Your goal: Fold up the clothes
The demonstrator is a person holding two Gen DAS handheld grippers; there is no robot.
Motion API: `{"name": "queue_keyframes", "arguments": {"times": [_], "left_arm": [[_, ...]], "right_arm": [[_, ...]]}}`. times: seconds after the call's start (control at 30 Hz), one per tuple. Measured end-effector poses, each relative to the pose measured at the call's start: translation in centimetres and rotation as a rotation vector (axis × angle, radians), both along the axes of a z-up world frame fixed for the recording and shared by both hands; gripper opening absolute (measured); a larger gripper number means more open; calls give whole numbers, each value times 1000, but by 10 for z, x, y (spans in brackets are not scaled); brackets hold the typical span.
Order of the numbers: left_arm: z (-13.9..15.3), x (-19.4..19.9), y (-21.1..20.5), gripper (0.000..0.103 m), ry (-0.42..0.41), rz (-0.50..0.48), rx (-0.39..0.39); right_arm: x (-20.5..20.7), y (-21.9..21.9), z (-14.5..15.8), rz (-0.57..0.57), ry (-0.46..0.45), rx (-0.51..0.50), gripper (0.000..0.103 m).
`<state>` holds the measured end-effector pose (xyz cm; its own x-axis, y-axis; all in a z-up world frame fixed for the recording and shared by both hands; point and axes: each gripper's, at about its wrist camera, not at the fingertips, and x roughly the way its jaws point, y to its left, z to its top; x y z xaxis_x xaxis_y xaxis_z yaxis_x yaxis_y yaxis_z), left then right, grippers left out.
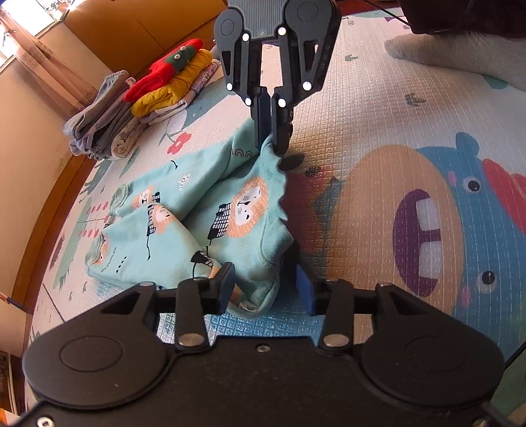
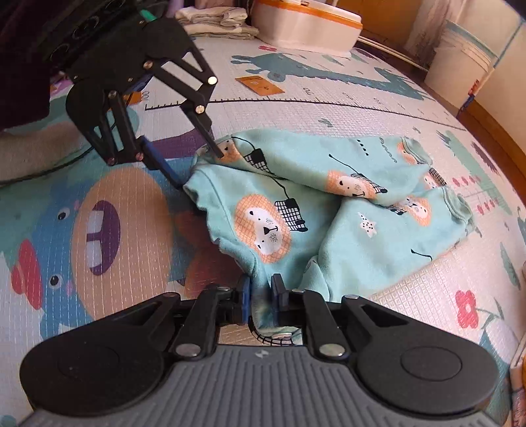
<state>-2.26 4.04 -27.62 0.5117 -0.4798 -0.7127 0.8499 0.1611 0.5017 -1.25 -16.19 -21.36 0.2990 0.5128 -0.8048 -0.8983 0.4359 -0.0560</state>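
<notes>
A pair of mint-green child's trousers with lion prints (image 1: 184, 210) (image 2: 328, 203) lies rumpled on the play mat, legs crossing away from the waistband. My left gripper (image 1: 264, 289) (image 2: 199, 167) is open, its fingers straddling one waistband corner without pinching it. In the right wrist view my right gripper (image 2: 261, 297) is shut on the opposite waistband corner. The left wrist view shows it (image 1: 271, 144) lifting that corner slightly off the mat.
Folded clothes are stacked by the wall: a red and yellow pile (image 1: 171, 78) and a grey pile (image 1: 98, 124). A person's grey-socked foot (image 1: 460, 56) rests on the mat. A white and orange box (image 2: 309, 26) and an orange card (image 2: 261, 85) lie beyond the trousers.
</notes>
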Motion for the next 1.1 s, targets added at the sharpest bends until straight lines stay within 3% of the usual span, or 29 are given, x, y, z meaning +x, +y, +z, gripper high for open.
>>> {"name": "queue_keyframes", "arguments": {"times": [0.13, 0.3, 0.43, 0.53, 0.67, 0.9, 1.1], "left_arm": [[-5, -2, -1, 42, -66, -24, 27], [-16, -9, -4, 41, -213, -118, 93], [-23, -8, -4, 13, -254, -149, 132], [-11, -2, -3, 7, -214, -102, 89], [14, 11, -1, 7, -92, 1, 5], [40, 1, 8, 6, -31, -48, -6], [82, 12, 16, 6, 70, -30, -72]], "right_arm": [[20, -11, 4, -63, 101, 69, 14], [31, -21, 4, -80, 186, 125, 14], [36, -26, 4, -100, 229, 150, 14], [37, -29, 5, -106, 246, 157, 14], [38, -32, 9, -113, 272, 173, 14], [20, -28, 30, -11, 257, 137, 14], [21, -28, 78, 58, 209, 146, 13]]}}
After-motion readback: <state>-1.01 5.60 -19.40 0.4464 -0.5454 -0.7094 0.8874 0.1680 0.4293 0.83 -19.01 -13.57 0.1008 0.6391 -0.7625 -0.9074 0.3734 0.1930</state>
